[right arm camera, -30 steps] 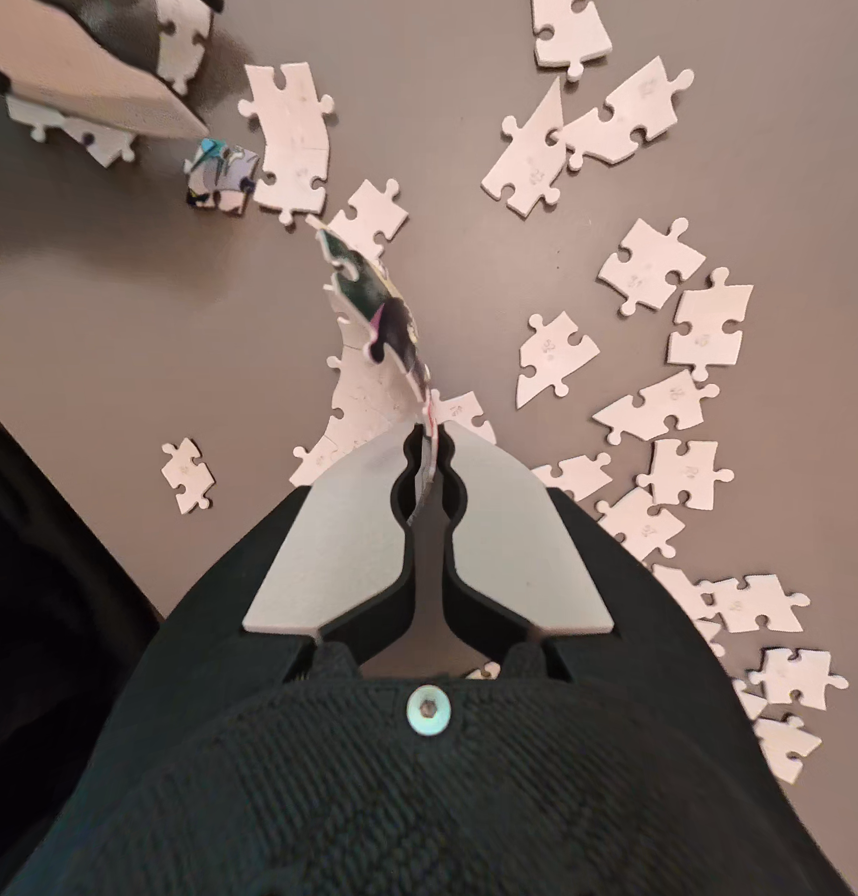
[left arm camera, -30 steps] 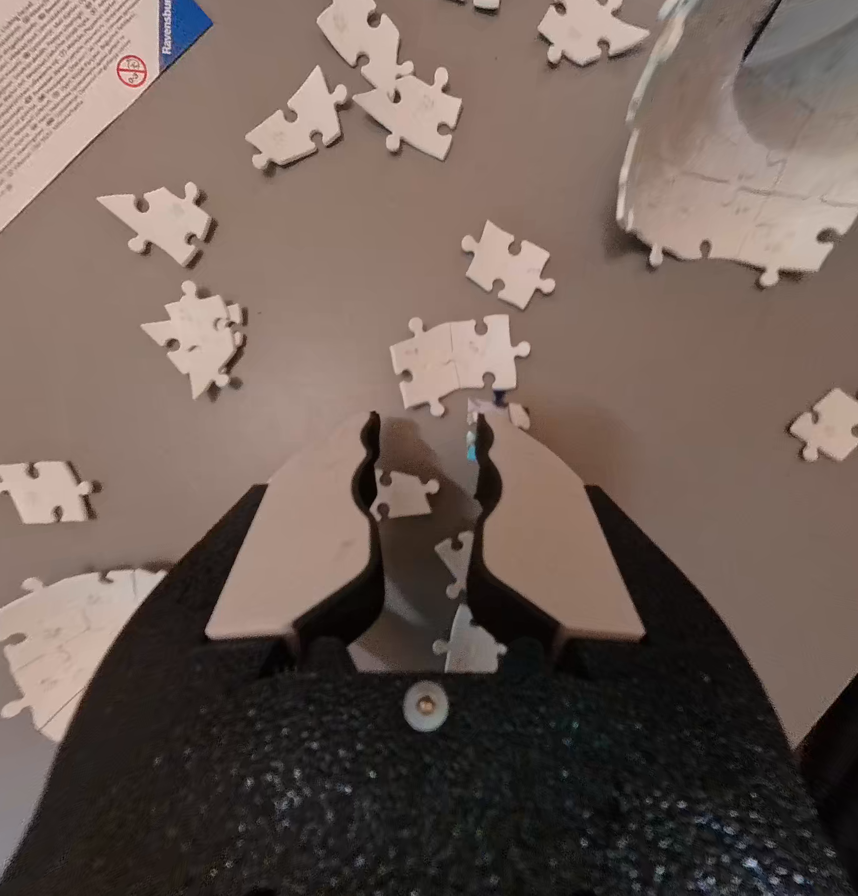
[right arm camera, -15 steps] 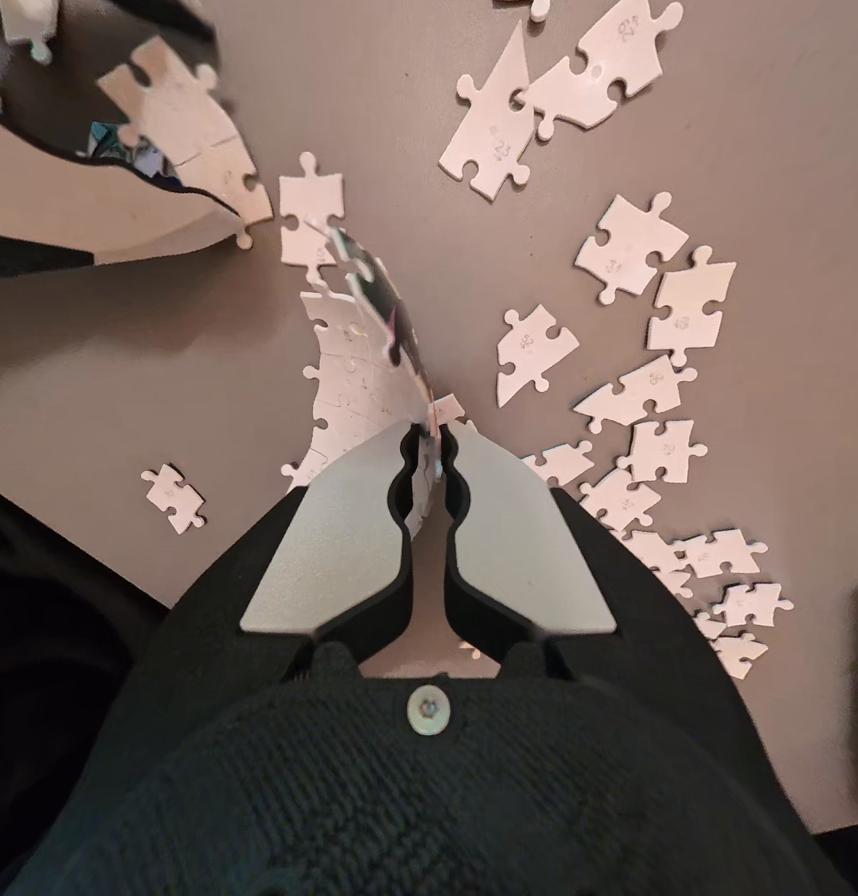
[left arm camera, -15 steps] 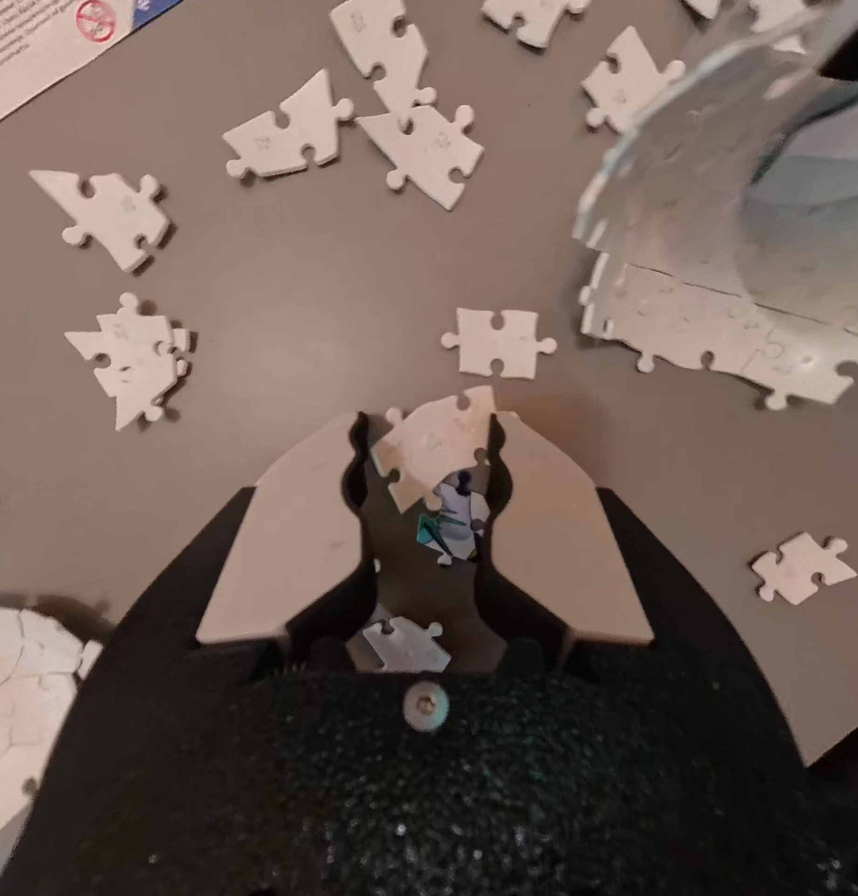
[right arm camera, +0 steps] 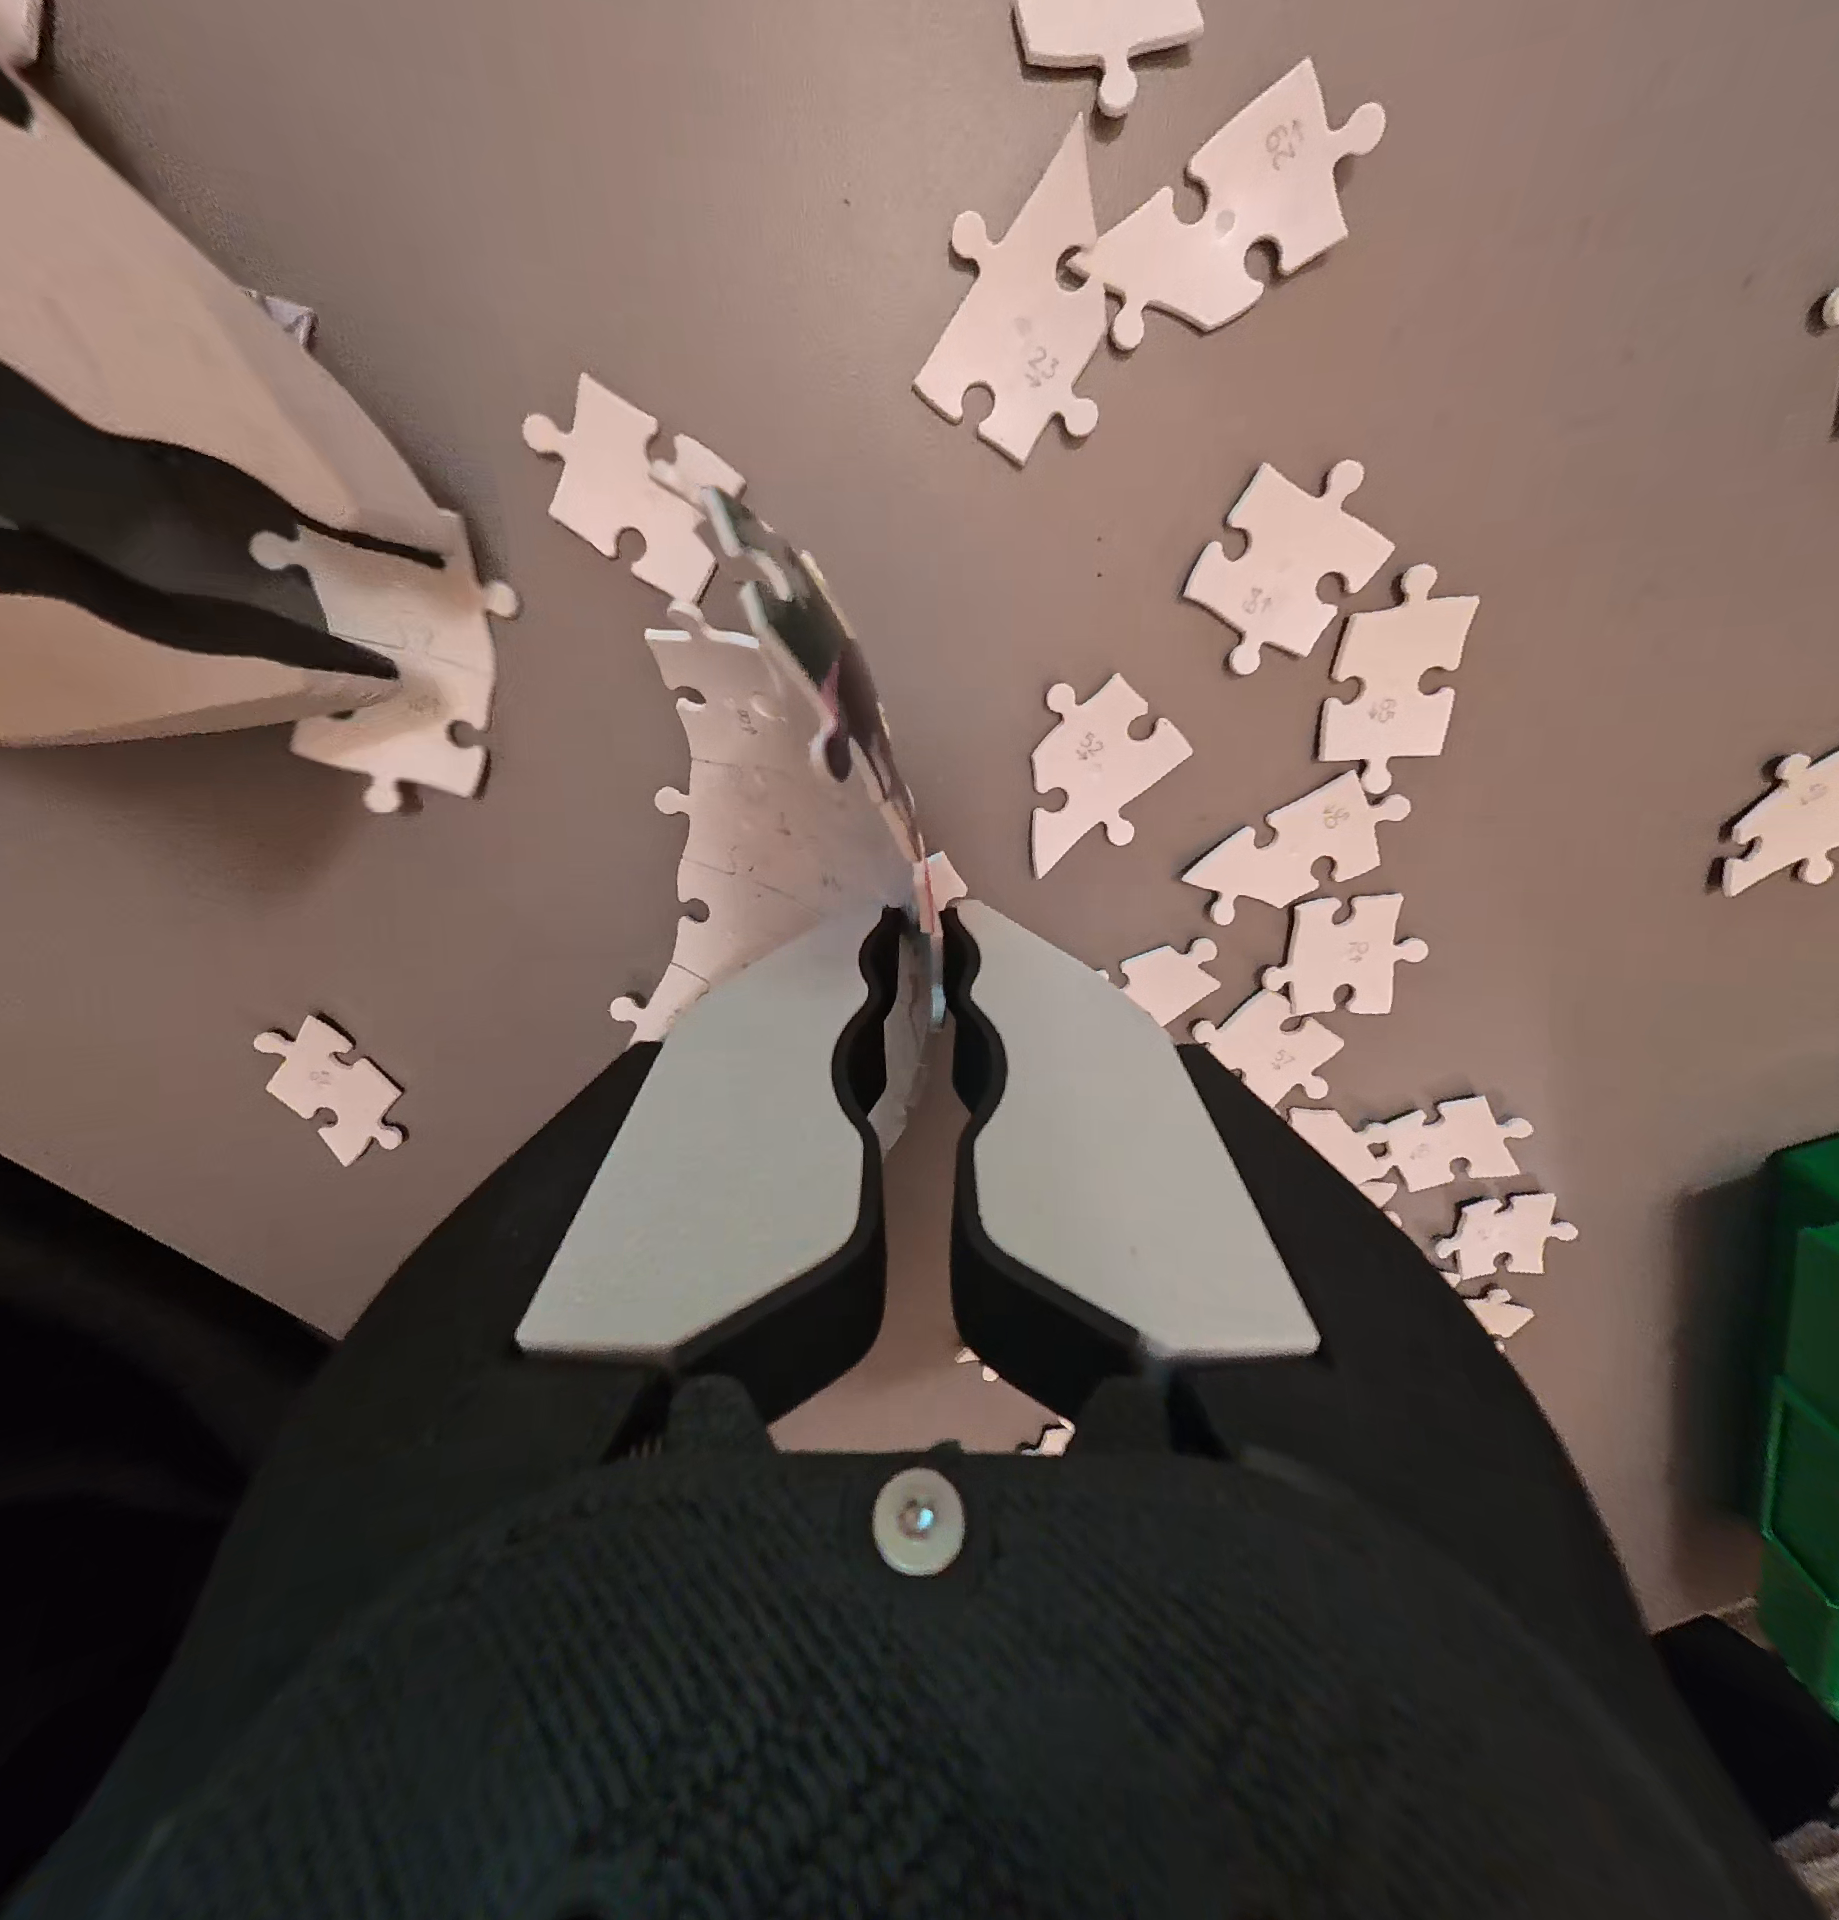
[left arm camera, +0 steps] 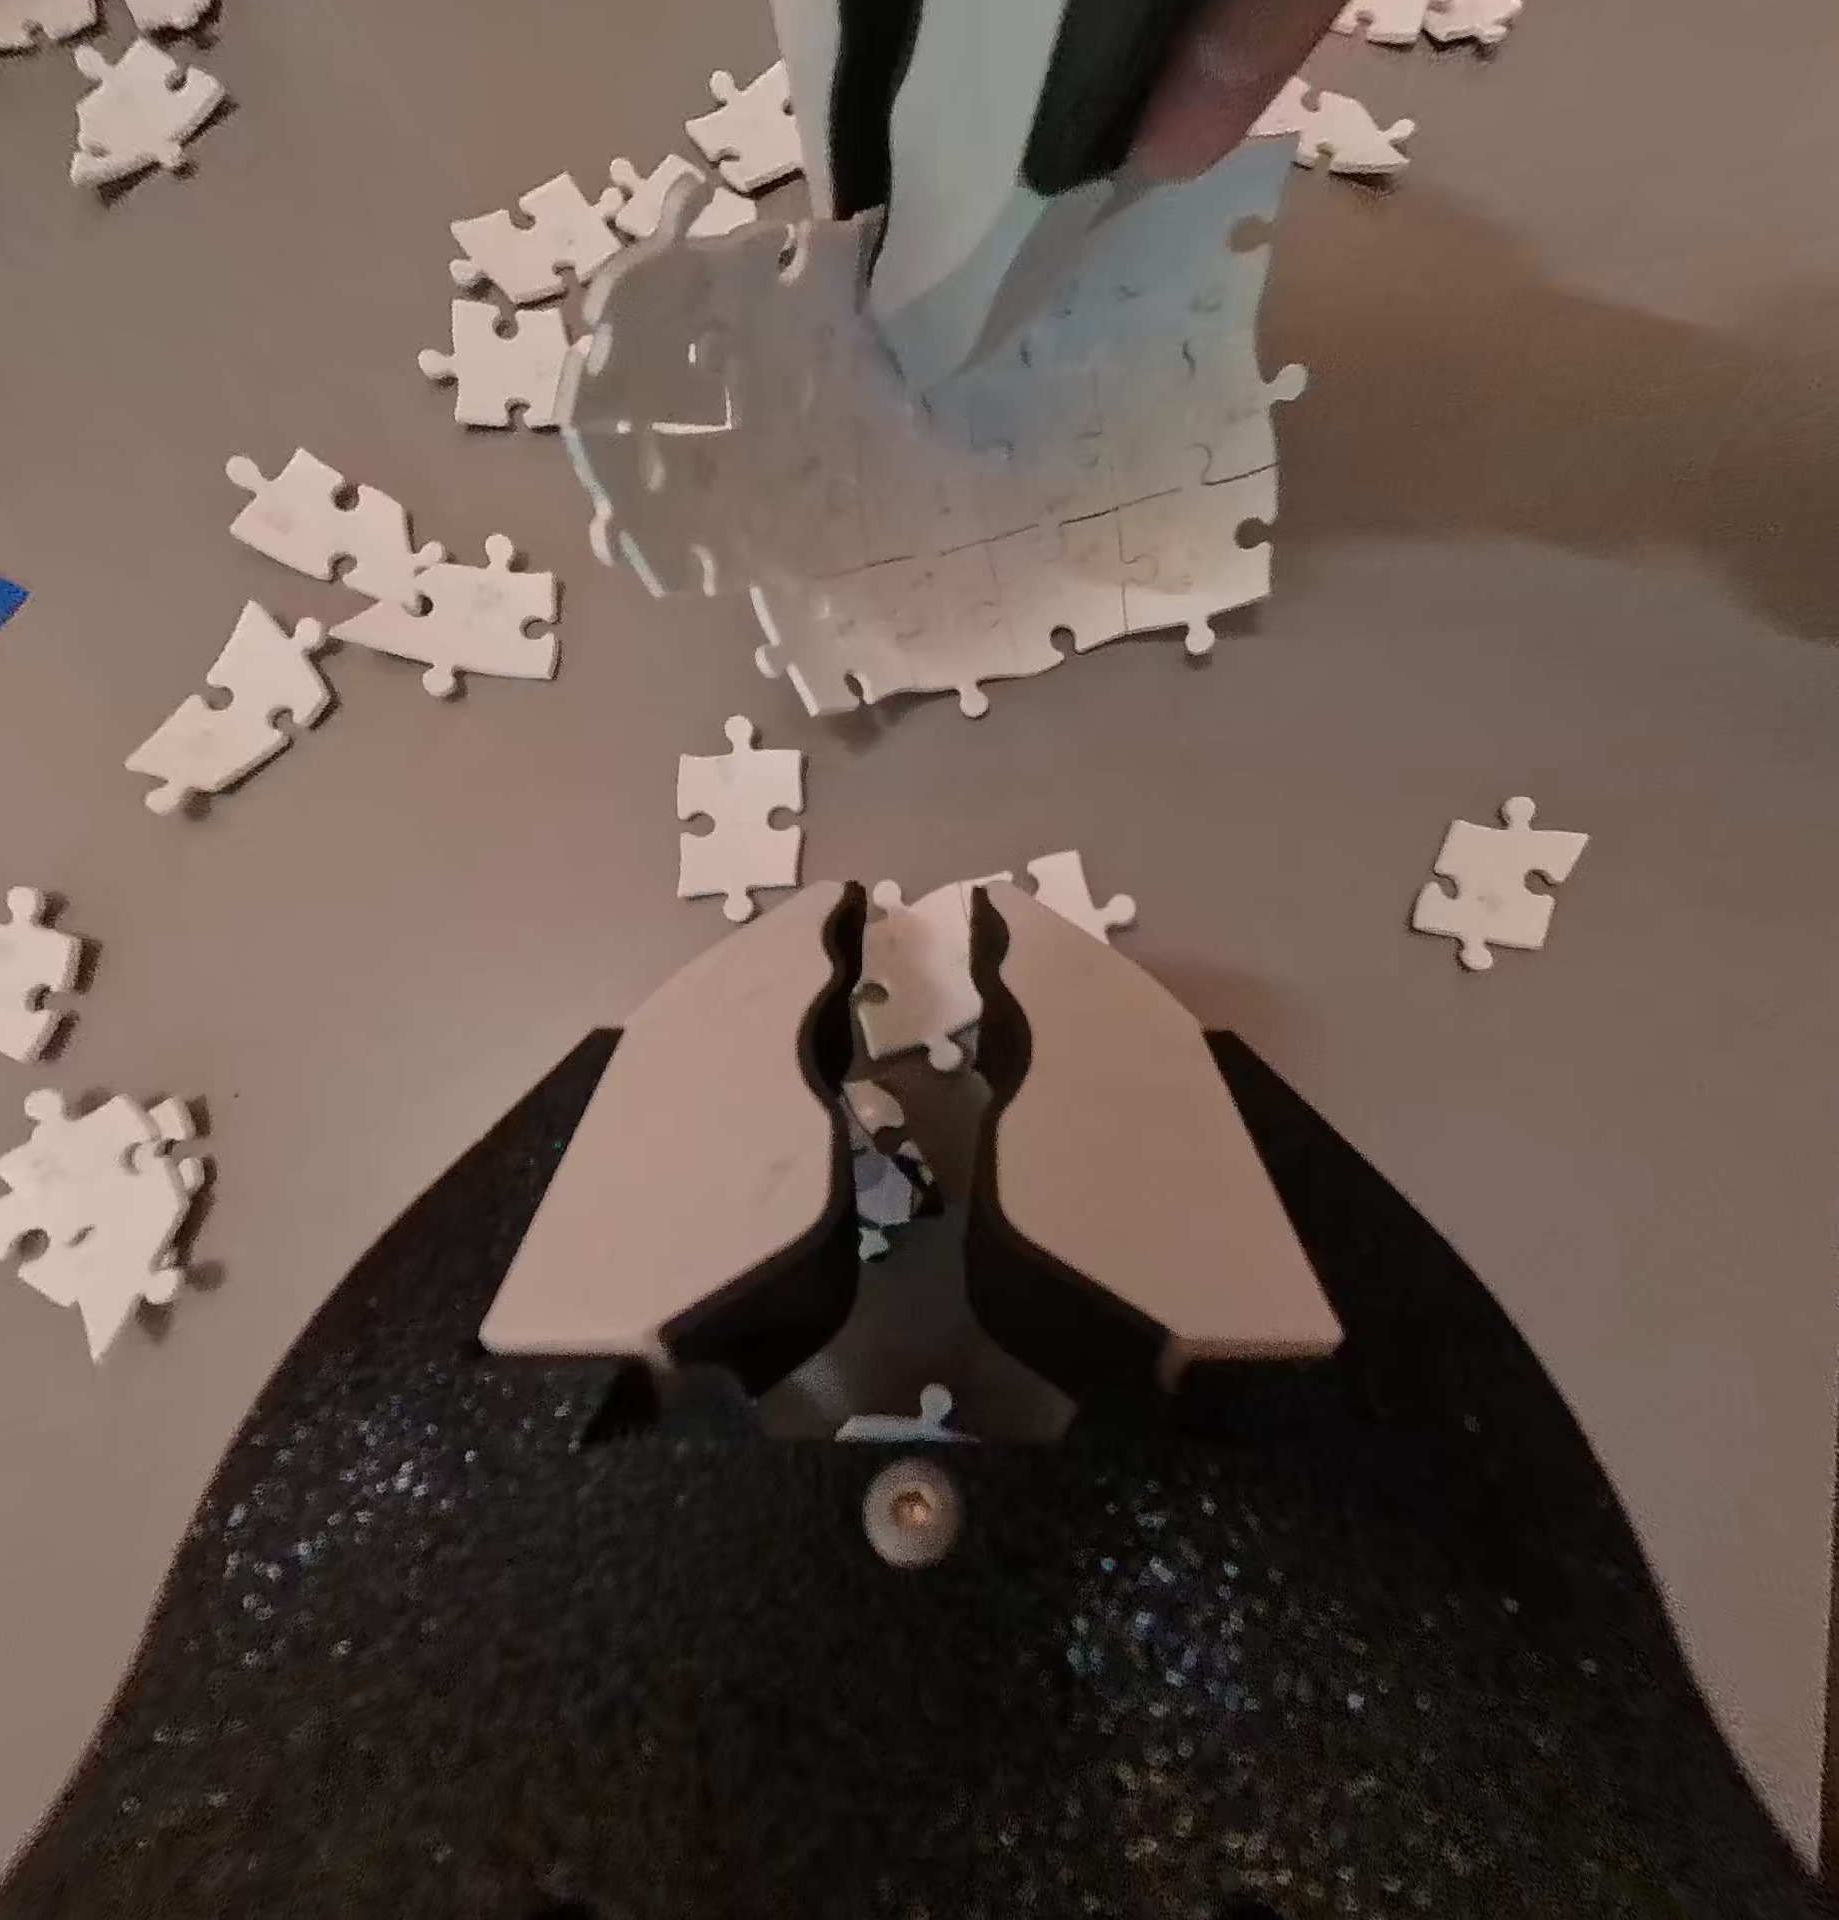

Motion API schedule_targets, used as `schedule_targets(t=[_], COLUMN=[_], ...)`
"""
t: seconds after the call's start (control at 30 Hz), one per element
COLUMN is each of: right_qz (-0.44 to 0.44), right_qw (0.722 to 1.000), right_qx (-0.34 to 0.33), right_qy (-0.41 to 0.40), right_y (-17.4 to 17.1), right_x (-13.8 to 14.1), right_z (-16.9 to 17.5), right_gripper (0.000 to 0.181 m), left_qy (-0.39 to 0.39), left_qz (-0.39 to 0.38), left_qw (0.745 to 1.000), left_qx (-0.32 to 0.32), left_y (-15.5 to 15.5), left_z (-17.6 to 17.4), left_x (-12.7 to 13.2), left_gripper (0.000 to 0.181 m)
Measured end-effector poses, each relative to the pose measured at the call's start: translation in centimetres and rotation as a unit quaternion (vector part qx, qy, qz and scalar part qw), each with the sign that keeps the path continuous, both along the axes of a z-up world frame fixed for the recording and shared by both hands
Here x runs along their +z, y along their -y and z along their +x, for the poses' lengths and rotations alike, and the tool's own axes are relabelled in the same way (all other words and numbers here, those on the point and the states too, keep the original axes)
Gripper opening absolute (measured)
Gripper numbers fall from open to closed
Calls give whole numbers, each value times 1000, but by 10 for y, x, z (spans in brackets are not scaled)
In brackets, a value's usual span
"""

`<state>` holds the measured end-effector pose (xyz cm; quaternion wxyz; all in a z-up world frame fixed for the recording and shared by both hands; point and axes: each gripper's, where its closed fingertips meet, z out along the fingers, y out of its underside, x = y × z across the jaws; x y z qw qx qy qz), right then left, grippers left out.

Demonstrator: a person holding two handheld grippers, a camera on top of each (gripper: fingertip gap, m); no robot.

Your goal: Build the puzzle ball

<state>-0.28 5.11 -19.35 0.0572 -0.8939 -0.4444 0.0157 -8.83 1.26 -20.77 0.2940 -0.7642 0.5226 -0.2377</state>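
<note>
1. The right tongs (right arm camera: 920,920) are clamped on the near edge of a curved assembled shell section (right arm camera: 780,790). This is only a partial ball.
2. Many loose pieces (right arm camera: 1294,577) lie white side up on the table (right arm camera: 686,208).
3. The section arcs from the tongs toward the far left, long axis near-to-far.
4. The left tongs (left arm camera: 917,914) are slightly parted over a joined pair of pieces (left arm camera: 925,977); whether they grip it I cannot tell.

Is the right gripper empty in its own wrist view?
No, the right gripper is shut on the edge of a curved assembled puzzle section.
</note>
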Motion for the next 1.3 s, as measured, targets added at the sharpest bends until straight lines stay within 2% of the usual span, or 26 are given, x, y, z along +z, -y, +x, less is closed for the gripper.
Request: schedule_targets(t=[0.13, 0.33, 0.5, 0.97, 1.3], right_qz=[-7, -23, -25, -1, 20], right_qw=[1000, 999, 999, 1000, 999], right_qx=[0, 6, 1, -10, -2], right_qy=[-18, -29, -23, -2, 35], right_y=[3, 11, 12, 7, 4], right_x=[0, -4, -6, -7, -4], right_z=[-3, -7, -9, -8, -8], right_gripper=[7, 8, 9, 11, 11], left_qy=[21, -28, -71, -30, -38], left_qz=[8, -97, -23, 49, 104], left_qw=[999, 991, 994, 998, 993], left_qx=[23, 82, 78, 26, 29], left_y=[-6, 10, 4, 5, -2], left_z=[-1, -13, -9, -1, 5], left_x=[11, -10, -19, -17, -14], left_gripper=[12, 27, 21, 17, 16])
